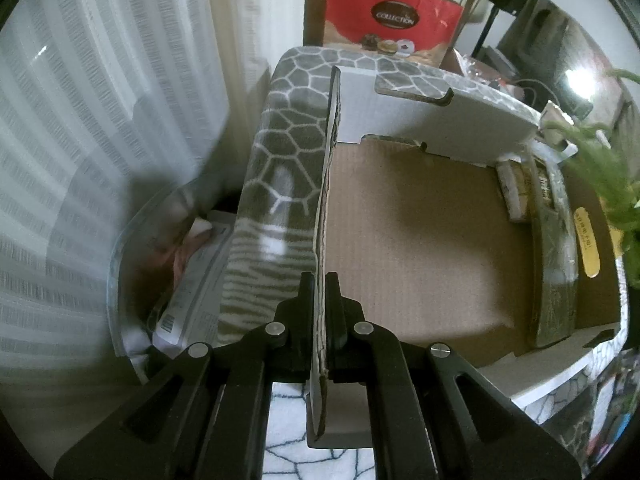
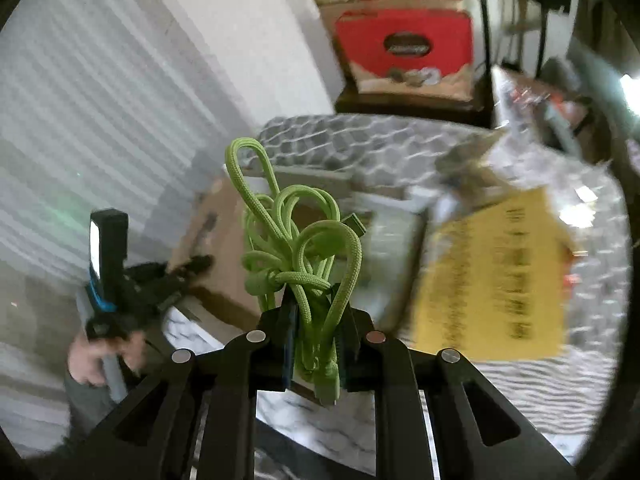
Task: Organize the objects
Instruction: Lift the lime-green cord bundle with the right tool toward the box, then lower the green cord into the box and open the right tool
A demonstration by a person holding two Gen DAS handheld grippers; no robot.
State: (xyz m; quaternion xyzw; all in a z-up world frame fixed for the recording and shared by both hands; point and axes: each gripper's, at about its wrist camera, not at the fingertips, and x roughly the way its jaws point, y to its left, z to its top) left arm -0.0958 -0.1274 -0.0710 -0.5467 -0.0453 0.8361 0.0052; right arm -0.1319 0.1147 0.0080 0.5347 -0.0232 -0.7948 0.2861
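My left gripper (image 1: 320, 280) is shut on the upright left wall (image 1: 327, 184) of an open cardboard box, grey-patterned on the outside. The box floor (image 1: 412, 232) is bare brown card, with a dark green packet (image 1: 554, 256) and a white item (image 1: 510, 188) along its right side. My right gripper (image 2: 318, 304) is shut on a knotted bundle of bright green cord (image 2: 296, 232), held in the air to the right of the box (image 2: 224, 220). The right wrist view, which is blurred, also shows the left gripper (image 2: 192, 268) at the box wall, held by a hand (image 2: 88, 360).
A yellow labelled packet in clear plastic (image 2: 492, 276) lies on the patterned blanket right of the box. A red gift bag (image 1: 384, 20) stands behind. A clear bin with papers (image 1: 192, 280) sits left of the box, by a white curtain (image 1: 100, 120). Green plant fronds (image 1: 608, 168) hang at right.
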